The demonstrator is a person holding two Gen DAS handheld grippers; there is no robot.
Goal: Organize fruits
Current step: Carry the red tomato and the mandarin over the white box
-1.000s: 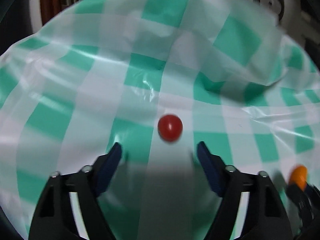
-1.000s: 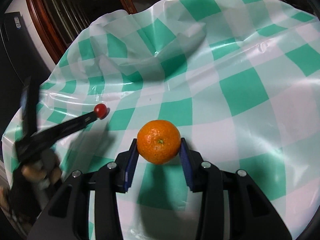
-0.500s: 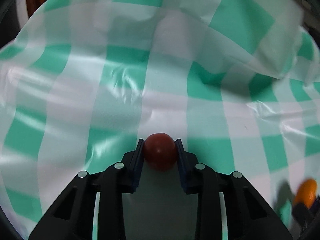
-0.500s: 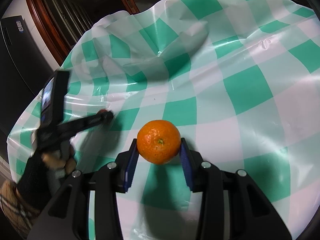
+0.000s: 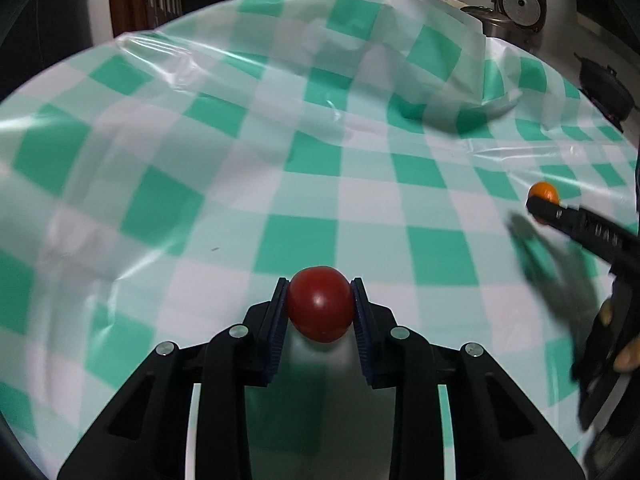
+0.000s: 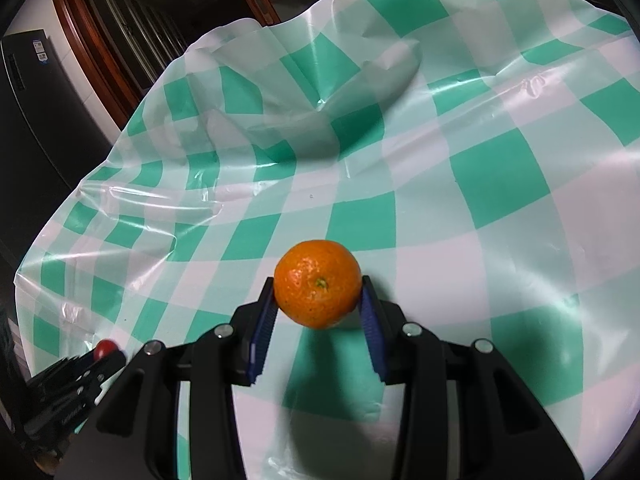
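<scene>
Now you are mid-carry with both fruits lifted off the checked tablecloth (image 5: 360,208), the left gripper (image 5: 320,312) clamped on the cherry tomato (image 5: 320,308) and the right gripper (image 6: 318,300) on the mandarin (image 6: 318,288), so next you need a drop spot, and none shows.

Dim indoor light with dark surroundings. Glare streaks the glossy checked cloth (image 6: 500,184) ahead of each gripper; a dark shadow lies directly beneath the right gripper (image 6: 318,300). Fisheye bending curves the edges, and the left wrist view is motion-blurred at its sides.
</scene>
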